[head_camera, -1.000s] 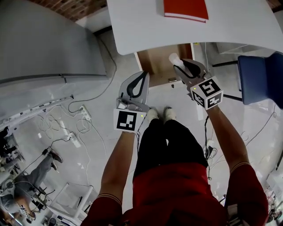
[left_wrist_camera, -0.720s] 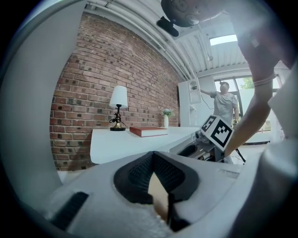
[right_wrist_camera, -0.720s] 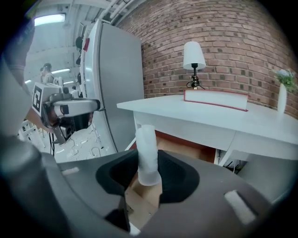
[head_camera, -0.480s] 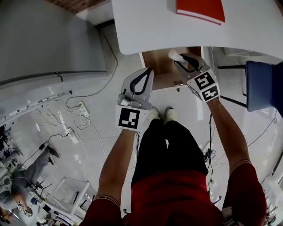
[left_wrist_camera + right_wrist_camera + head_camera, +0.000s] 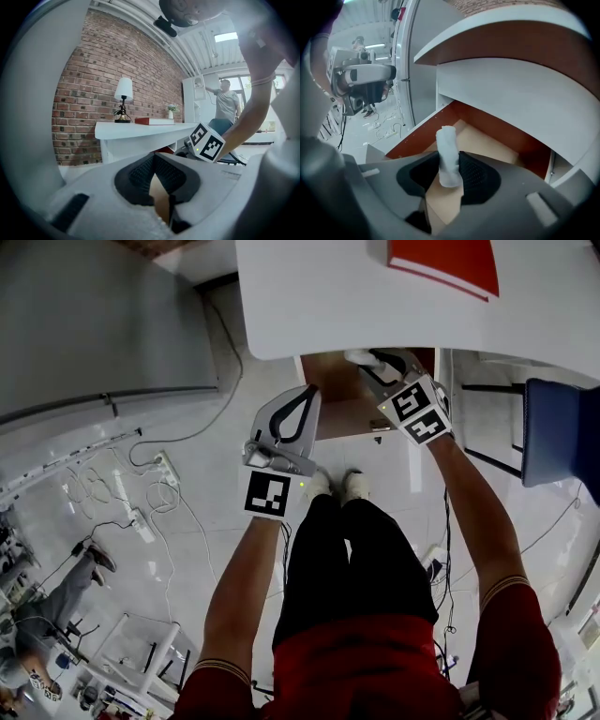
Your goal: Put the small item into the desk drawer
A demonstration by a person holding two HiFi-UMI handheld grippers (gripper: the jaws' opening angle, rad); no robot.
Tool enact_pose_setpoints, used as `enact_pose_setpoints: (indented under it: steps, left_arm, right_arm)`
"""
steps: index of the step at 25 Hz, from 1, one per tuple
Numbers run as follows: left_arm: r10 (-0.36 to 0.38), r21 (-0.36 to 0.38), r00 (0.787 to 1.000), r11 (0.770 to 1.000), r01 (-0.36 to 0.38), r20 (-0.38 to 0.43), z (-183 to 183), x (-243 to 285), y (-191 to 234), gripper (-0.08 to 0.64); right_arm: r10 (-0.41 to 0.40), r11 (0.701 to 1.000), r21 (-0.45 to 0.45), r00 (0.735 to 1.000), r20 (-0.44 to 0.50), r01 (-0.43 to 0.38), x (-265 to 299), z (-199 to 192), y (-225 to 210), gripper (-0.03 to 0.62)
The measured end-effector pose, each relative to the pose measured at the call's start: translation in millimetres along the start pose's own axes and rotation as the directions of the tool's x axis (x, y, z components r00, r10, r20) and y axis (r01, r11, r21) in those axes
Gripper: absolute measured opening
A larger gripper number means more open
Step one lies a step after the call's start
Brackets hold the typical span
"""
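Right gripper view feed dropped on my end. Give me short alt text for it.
The right tool grips a small white roll between its pads, poised above the open drawer, whose bare brown floor shows beneath. The white desk curves overhead, and the left tool hangs at upper left.

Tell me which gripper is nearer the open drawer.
Right. The right gripper holds the white item over the drawer; the left gripper hangs shut just beside its left side in the head view.
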State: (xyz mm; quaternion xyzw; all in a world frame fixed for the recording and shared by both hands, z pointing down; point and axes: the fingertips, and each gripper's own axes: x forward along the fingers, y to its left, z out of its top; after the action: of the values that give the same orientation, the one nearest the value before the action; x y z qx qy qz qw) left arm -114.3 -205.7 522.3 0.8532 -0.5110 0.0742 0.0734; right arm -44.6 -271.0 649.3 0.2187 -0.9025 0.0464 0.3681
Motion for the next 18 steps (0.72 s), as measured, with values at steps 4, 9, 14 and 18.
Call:
enact_pose_setpoints:
  steps: [4, 9, 14, 18]
  left_arm:
    - [0.002, 0.001, 1.0, 1.0, -0.002, -0.006, -9, 2, 6, 0.006]
    - [0.006, -0.002, 1.0, 1.0, -0.006, -0.014, -19, 5, 15, 0.006]
    - [0.006, -0.011, 1.0, 1.0, -0.007, -0.021, -24, 3, 16, 0.006]
    - [0.008, -0.005, 1.0, 1.0, -0.008, -0.023, -26, 2, 20, 0.006]
  right_arm:
    - [0.0, 0.999, -0.036, 0.999, -0.032, -0.002, 19, -6, -2, 0.149]
    - [-0.006, 0.997, -0.08, 0.995, -0.095, -0.001, 48, -21, -6, 0.15]
    - [-0.036, 0.997, -0.067, 0.991, -0.128, 0.028, 65, -32, -15, 0.15]
    - [-0.04, 0.996, -0.082, 0.989, -0.143, 0.028, 72, -36, -14, 0.153]
